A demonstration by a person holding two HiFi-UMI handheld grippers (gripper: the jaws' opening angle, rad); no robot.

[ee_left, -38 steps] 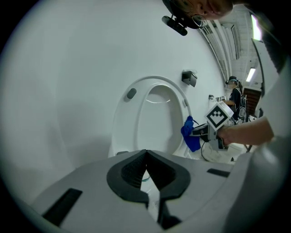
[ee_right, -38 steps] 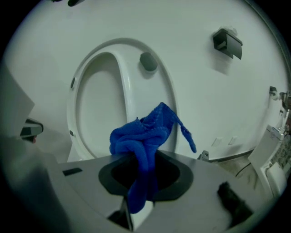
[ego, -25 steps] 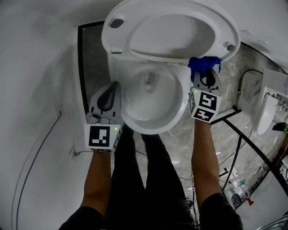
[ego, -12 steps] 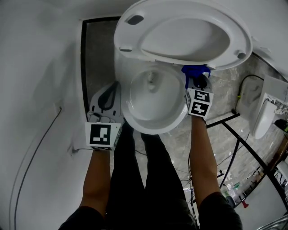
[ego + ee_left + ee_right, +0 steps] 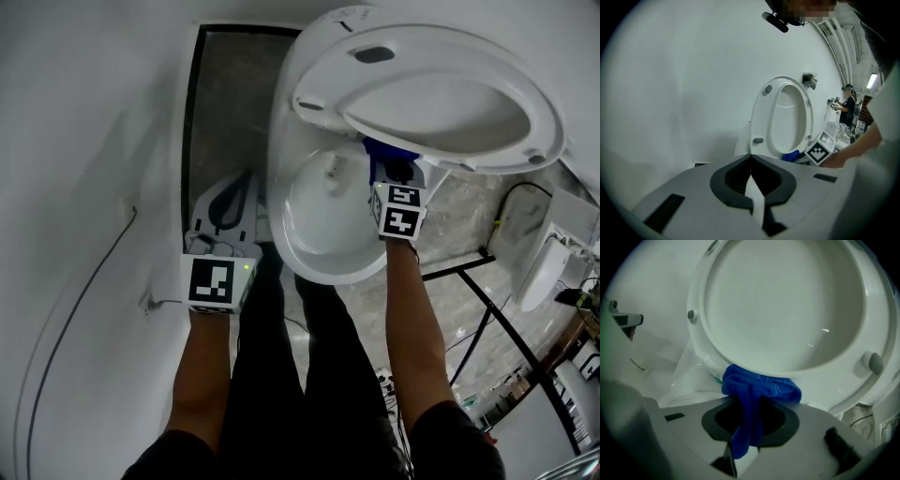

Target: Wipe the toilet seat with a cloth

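Fingers (image 5: 682, 439) of the right gripper (image 5: 749, 405) pinch the blue cloth (image 5: 761, 387) tight.

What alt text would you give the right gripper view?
The right gripper clamps a blue cloth, bunched at the lower edge of the raised white toilet seat, which fills most of the frame.

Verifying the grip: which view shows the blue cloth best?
Right gripper view: the blue cloth sits mid-frame, pinched in the right claw. Head view shows only a bit beneath the raised seat; left gripper view, a small distant patch.
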